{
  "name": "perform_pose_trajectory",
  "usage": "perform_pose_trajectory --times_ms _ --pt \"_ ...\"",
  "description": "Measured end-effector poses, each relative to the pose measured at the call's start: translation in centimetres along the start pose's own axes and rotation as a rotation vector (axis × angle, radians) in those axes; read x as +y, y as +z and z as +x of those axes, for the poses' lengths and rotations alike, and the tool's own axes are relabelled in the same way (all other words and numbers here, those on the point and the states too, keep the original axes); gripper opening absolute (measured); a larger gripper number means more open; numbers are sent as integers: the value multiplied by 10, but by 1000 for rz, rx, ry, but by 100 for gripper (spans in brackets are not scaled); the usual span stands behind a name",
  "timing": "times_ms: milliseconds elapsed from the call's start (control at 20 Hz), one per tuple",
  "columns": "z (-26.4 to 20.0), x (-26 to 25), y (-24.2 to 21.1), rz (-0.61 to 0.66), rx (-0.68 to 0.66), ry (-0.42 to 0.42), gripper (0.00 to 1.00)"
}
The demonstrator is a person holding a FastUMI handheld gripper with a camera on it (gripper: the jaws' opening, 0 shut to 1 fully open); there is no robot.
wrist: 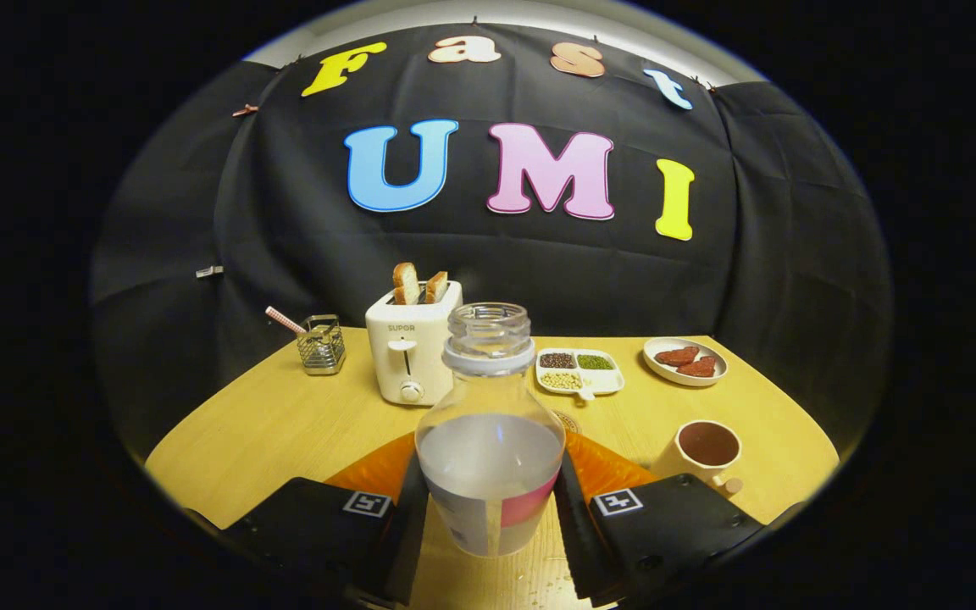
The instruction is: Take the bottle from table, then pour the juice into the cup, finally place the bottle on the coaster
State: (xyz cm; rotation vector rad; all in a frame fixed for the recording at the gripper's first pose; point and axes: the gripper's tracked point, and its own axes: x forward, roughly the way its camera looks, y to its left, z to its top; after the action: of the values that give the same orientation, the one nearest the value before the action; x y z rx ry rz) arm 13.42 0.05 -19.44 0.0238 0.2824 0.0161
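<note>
The clear plastic bottle stands upright between the fingers, cap off, about half full of pale juice. Both fingers sit flush against its rounded lower body, so I'd call it clasped. Smooth, curved walls, likely slippery and a bit squashy; the liquid adds heft, so that low, wide grip looks wise. The ceramic-looking cup waits to the right on the wooden bench.
</note>
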Motion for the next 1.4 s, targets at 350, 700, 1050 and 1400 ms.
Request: perform_pose_trajectory --times_ms 350,700,1050,1400 --pt "-1 -22 22 340 59 -11 71" --pt "7 -55 33 716 92 4 71" --pt "14 -82 20 1048 126 -18 71" --pt "29 -91 5 1274 193 -10 71"
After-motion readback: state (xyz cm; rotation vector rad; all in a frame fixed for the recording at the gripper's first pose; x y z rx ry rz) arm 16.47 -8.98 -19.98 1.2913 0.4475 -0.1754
